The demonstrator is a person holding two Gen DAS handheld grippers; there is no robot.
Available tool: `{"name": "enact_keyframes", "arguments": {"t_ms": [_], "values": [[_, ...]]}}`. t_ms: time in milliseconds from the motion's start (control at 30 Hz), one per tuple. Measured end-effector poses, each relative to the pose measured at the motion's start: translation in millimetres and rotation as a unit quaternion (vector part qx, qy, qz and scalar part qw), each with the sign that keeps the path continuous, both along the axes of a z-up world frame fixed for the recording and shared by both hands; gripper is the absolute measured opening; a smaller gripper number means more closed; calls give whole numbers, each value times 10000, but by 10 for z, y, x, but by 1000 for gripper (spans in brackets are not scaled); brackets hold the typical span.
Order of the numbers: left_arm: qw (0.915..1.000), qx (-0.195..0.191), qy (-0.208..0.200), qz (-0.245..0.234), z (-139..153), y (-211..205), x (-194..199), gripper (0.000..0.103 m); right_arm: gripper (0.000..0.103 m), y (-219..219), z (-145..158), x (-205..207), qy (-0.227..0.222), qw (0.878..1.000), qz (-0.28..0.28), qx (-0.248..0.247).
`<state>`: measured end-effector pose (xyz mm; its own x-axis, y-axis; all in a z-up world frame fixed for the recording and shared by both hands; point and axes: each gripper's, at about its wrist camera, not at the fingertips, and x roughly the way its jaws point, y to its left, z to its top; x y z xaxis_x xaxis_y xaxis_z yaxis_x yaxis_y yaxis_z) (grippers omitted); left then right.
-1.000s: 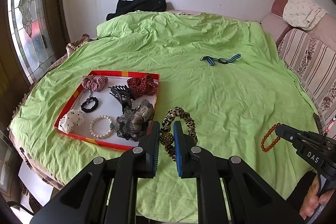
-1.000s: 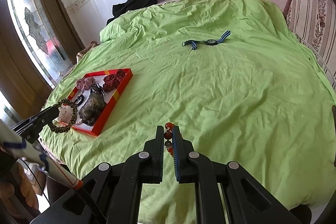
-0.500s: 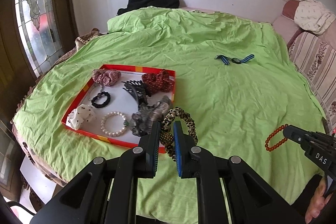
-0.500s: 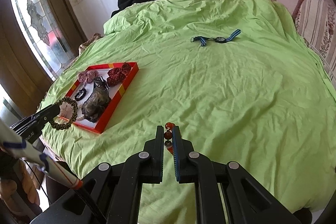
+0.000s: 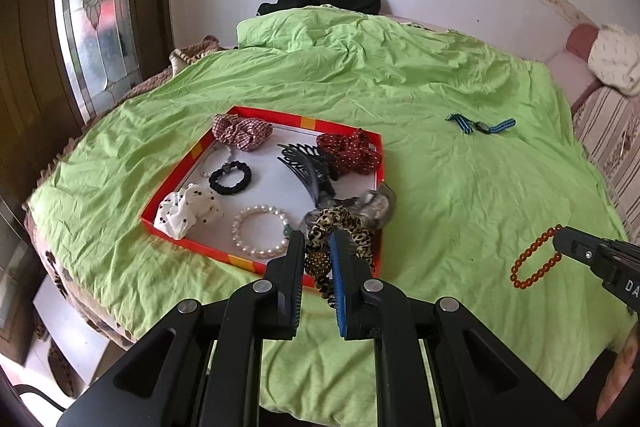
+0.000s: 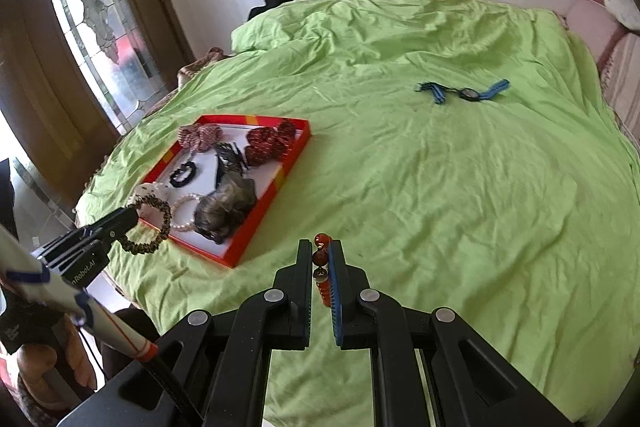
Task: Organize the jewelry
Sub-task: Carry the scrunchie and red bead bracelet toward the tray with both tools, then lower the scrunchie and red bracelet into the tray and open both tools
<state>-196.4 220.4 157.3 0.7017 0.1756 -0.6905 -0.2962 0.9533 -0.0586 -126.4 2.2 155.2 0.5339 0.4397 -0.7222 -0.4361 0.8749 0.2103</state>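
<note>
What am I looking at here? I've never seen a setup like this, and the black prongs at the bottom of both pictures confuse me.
Those prongs are handheld two-finger grippers; a person holds one in each hand, and each carries a wide-angle camera looking along its fingers. One picture comes from the left gripper, the other from the right gripper. Each also shows the other at its edge. The left is shut on a leopard-print scrunchie, the right on an orange bead bracelet. Below is a bed with a green cover. On it sits a red tray holding scrunchies, a pearl bracelet and a black hair claw. A blue-strapped watch lies farther back.
</note>
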Motion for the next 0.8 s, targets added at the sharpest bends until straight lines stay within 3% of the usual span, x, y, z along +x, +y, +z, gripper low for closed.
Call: {"name": "enact_keyframes", "arguments": {"t_ms": [300,567,800], "values": [[9967,-773,-210,153,132,694,-23,13,8,451,246,160,-136,9990,427,94],[9867,-1615,-131,127,30,1258,286,13,8,1005,418,311,-179,9953,928,224],[9847,-1732,206,29,-146,1467,830,13,9,1617,345,424,-60,9894,1425,256]]}}
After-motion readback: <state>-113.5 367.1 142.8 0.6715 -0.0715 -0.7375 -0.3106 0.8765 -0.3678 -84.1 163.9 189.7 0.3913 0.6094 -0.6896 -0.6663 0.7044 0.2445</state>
